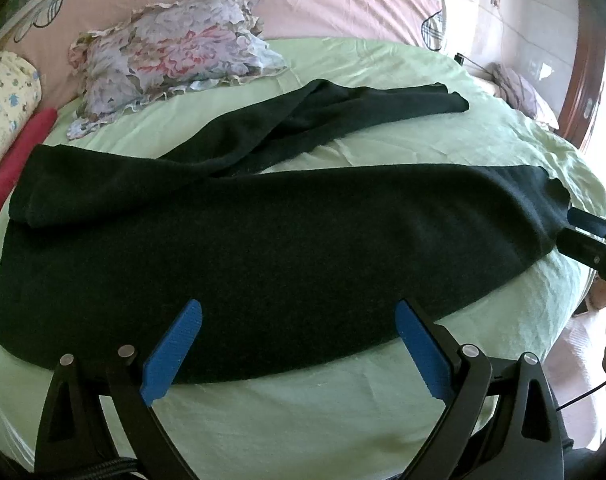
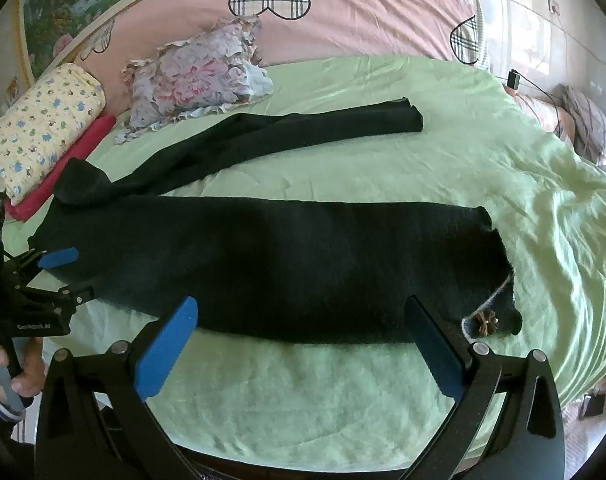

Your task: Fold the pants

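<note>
We found the black pants (image 2: 271, 264) spread flat on the green sheet (image 2: 343, 392), one leg lying along the near edge of the bed, the other angling away toward the floral pillow (image 2: 199, 76). Our left gripper (image 1: 299, 344) and right gripper (image 2: 299, 340) both hung just over the near hem of that front leg, jaws wide apart with nothing between them. The knit looked soft, light and limp to us, likely to sag and drag on the sheet. We judged the best hold to be the leg's near edge, pinched at two spaced points, then lifted together.
</note>
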`<action>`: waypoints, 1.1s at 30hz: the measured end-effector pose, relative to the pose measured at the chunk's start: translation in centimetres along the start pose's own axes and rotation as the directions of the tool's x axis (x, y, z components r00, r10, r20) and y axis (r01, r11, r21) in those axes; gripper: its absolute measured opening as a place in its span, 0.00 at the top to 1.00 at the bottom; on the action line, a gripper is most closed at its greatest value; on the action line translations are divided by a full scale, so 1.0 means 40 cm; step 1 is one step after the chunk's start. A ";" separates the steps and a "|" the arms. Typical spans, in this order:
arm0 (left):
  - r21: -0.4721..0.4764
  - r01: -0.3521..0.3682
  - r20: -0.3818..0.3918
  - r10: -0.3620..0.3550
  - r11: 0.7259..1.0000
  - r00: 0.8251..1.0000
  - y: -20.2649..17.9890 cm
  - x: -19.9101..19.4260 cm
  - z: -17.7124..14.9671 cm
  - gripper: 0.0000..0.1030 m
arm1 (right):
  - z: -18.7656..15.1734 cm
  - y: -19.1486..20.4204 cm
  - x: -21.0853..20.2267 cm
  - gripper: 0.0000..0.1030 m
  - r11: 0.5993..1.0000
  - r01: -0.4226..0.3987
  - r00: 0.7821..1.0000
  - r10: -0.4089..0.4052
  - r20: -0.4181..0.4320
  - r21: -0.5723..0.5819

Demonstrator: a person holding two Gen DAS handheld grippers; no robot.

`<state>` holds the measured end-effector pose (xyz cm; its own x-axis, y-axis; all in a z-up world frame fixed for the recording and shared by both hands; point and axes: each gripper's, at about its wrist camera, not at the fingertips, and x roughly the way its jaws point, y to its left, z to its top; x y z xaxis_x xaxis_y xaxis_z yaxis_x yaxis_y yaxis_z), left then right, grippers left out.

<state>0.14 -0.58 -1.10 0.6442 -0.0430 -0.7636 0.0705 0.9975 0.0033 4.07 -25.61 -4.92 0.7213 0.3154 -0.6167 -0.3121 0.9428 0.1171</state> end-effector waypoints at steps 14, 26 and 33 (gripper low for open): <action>-0.019 0.024 0.005 -0.024 1.000 1.000 0.008 0.000 0.011 0.05 | 0.014 -0.003 -0.006 0.00 1.000 0.008 1.000 -0.008 0.005 0.002; -0.022 0.032 0.000 -0.032 0.999 0.999 0.010 0.008 0.015 0.05 | 0.017 -0.006 0.000 0.00 1.000 0.008 1.000 -0.008 -0.001 0.008; -0.025 0.036 -0.005 -0.036 0.999 0.999 0.011 0.016 0.017 0.05 | 0.019 -0.005 0.017 0.00 1.000 0.006 1.000 -0.006 -0.014 0.012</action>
<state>1.08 -0.21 -1.14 0.6375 -0.0785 -0.7664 0.0749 0.9964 -0.0398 5.10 -25.49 -4.77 0.7146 0.3082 -0.6279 -0.3004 0.9459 0.1224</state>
